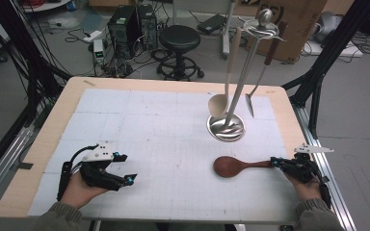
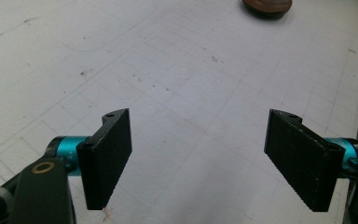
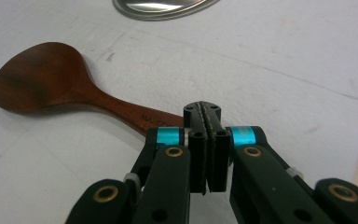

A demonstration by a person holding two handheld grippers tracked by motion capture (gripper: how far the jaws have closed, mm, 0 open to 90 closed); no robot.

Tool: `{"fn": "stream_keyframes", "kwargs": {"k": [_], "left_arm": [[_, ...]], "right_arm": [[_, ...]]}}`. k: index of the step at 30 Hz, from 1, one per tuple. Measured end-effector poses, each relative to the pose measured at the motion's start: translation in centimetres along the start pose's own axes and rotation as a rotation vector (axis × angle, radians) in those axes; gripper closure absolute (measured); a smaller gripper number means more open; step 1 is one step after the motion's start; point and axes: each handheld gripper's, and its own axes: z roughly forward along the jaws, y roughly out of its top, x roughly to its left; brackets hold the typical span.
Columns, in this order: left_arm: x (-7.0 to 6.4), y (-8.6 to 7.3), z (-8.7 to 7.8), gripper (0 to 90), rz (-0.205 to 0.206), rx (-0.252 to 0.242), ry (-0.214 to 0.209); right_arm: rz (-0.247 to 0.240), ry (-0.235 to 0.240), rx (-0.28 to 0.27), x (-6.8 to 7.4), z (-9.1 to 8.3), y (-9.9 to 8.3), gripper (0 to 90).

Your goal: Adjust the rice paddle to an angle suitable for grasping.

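A dark brown wooden spoon lies flat on the white gridded mat, bowl to the left, handle pointing right. My right gripper is shut with its tips at the end of that handle. In the right gripper view the jaws are pressed together, and the spoon runs in behind them with its handle end hidden. No handle shows between the pads. My left gripper rests at the front left of the mat, open wide with nothing between its jaws. The spoon's bowl shows far ahead of it.
A steel utensil stand with a round base stands behind the spoon; a pale wooden spoon and a small spatula hang from it. The base's rim shows in the right gripper view. The table's right edge is close to my right hand.
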Motion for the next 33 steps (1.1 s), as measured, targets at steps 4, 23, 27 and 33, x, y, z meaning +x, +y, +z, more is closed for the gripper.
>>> {"fn": "stream_keyframes", "kwargs": {"k": [4, 23, 27, 33], "left_arm": [[0.0, 0.0, 0.0, 23.6, -0.002, -0.001, 0.002], [0.0, 0.1, 0.0, 23.6, 0.004, -0.006, 0.005], [0.0, 0.1, 0.0, 23.6, 0.008, -0.003, 0.003], [-0.1, 0.1, 0.0, 23.6, 0.004, -0.006, 0.004]], "right_arm": [[-0.006, 0.036, 0.005, 0.9, 0.8, 0.3, 89.3], [-0.083, 0.092, 0.027, 4.5, 3.2, 1.4, 89.4], [-0.079, 0.089, 0.029, 4.6, 3.2, 1.4, 89.4], [-0.099, 0.110, 0.039, 5.6, 3.8, 1.8, 89.3]]}}
